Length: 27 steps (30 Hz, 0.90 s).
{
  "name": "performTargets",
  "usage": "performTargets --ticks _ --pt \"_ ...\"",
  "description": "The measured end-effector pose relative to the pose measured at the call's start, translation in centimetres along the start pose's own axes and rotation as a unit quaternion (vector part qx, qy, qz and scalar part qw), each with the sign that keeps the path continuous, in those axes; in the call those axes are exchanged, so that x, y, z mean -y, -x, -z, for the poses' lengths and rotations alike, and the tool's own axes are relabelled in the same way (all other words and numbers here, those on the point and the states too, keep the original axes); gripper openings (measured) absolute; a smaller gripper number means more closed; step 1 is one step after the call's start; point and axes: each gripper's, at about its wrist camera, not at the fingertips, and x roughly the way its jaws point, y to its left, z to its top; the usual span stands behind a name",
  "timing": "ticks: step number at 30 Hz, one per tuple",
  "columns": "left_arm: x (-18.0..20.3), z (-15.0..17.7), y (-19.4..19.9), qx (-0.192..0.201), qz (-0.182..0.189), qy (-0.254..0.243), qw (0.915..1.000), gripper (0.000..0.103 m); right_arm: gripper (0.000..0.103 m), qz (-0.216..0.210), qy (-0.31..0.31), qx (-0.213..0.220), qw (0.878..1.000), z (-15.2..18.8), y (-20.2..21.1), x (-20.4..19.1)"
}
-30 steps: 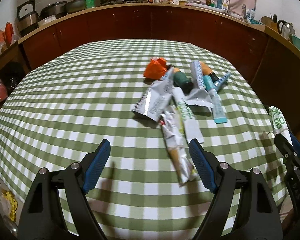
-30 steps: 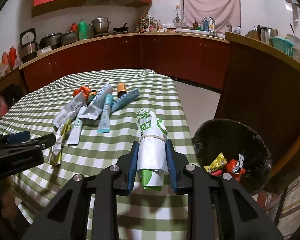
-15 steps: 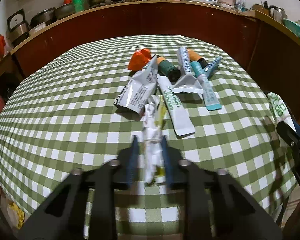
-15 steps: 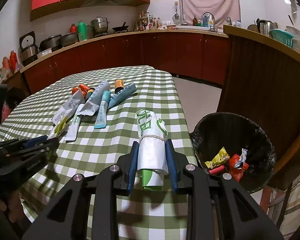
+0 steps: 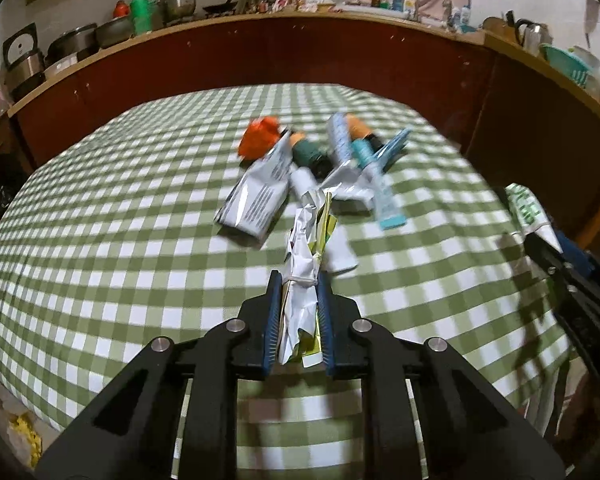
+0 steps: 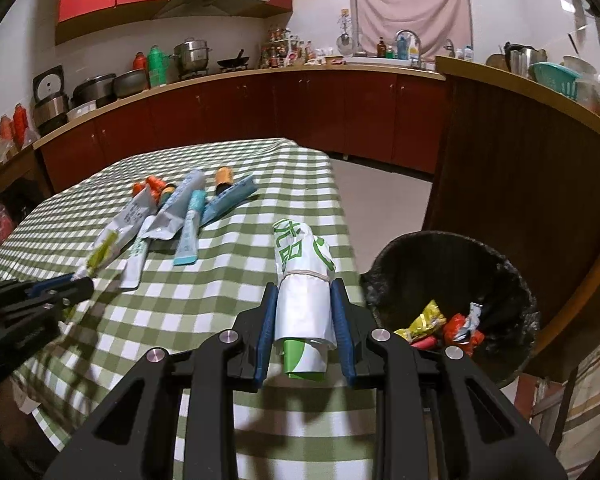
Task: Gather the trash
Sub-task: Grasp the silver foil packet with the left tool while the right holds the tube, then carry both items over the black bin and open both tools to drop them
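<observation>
Where wide-spread jaws framed bare checked cloth a second ago, left gripper (image 5: 298, 316) now clamped tight on a crumpled silver-and-yellow wrapper (image 5: 305, 264), low centre of the left wrist view, lifted slightly off the green-checked tablecloth (image 5: 112, 240) and pointing up-frame toward the heap. Means one more piece secured and ready for carrying. Right gripper (image 6: 304, 316) unchanged: pinched on a rolled white bag with green print (image 6: 302, 276), low centre of the right wrist view, near the table's right edge. Black-lined trash bin (image 6: 452, 264) lower right of that view, on the floor beside the table, already holding yellow and red wrappers. Remaining litter in mid-frame of the left view: a silver pouch (image 5: 260, 196), an orange wrapper (image 5: 258, 140), a teal tube (image 5: 376, 176), a dark green bottle (image 5: 308, 154). Likely next: both loads over the bin, then release.
</observation>
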Motion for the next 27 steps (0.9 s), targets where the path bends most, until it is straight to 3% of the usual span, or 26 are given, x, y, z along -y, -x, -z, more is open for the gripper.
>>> performTargets --ticks 9,16,27 --pt "5.5 -2.5 0.0 0.033 0.048 -0.048 0.9972 0.017 0.028 0.069 -0.027 0.016 0.997 -0.5 0.3 5.2" --pt "11.0 -4.1 -1.8 0.031 0.088 -0.082 0.9922 0.017 0.028 0.123 -0.055 0.014 0.991 -0.1 0.3 10.1" --pt "18.4 -5.2 -5.1 0.014 0.111 -0.124 0.9860 0.017 0.028 0.143 -0.071 0.008 0.987 0.6 -0.4 13.8"
